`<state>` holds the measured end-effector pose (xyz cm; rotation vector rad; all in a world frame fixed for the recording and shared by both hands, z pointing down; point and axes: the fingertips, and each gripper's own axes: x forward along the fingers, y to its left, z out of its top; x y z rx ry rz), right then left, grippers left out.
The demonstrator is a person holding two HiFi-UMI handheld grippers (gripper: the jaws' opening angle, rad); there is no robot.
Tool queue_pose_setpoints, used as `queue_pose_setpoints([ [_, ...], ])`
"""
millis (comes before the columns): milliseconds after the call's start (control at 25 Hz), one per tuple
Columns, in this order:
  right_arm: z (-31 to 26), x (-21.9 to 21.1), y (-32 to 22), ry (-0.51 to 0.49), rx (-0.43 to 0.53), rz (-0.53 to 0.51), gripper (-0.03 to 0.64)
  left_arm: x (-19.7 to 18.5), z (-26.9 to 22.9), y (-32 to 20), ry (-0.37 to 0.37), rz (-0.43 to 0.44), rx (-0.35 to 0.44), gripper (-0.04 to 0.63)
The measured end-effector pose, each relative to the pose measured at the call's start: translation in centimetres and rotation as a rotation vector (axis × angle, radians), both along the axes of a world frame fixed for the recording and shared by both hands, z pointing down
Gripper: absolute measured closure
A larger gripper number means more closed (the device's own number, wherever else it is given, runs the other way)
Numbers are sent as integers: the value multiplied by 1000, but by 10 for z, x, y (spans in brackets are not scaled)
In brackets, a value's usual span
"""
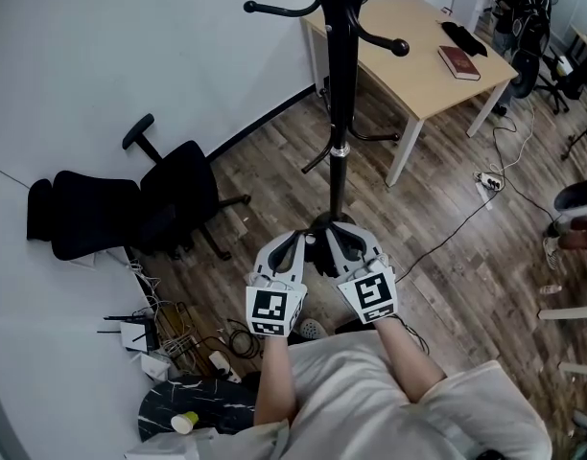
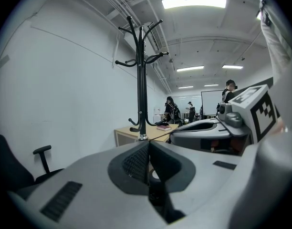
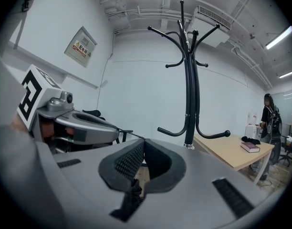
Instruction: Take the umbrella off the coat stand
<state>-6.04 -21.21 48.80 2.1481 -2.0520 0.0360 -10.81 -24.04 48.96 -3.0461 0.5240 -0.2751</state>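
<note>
A tall black coat stand (image 1: 338, 84) rises straight ahead of me, its curved hooks bare in every view; no umbrella shows anywhere. My left gripper (image 1: 300, 238) and right gripper (image 1: 333, 235) are held side by side at waist height, tips pointing at the stand's base, both shut with nothing between the pads. In the left gripper view the closed jaws (image 2: 148, 144) sit below the stand (image 2: 141, 80), with the right gripper's body to the right. The right gripper view has its closed jaws (image 3: 142, 141) left of the stand (image 3: 190, 80).
A light wooden table (image 1: 423, 84) with a dark red book (image 1: 458, 61) stands just right of the stand. A black office chair (image 1: 174, 199) lies left by the wall. Cables and a router (image 1: 140, 335) clutter the floor at the lower left. People (image 2: 172, 109) stand far off.
</note>
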Motion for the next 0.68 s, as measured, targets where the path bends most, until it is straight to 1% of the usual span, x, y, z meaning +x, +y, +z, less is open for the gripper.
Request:
queue_pose_setpoints([
  [160, 3, 5, 2, -3, -6, 5, 607, 5, 3, 4, -16, 8, 13, 571],
  [440, 1, 9, 10, 13, -5, 15, 606, 11, 0, 8, -18, 13, 33, 571],
  [680, 0, 12, 14, 22, -5, 15, 606, 15, -2, 9, -4, -11, 42, 571],
])
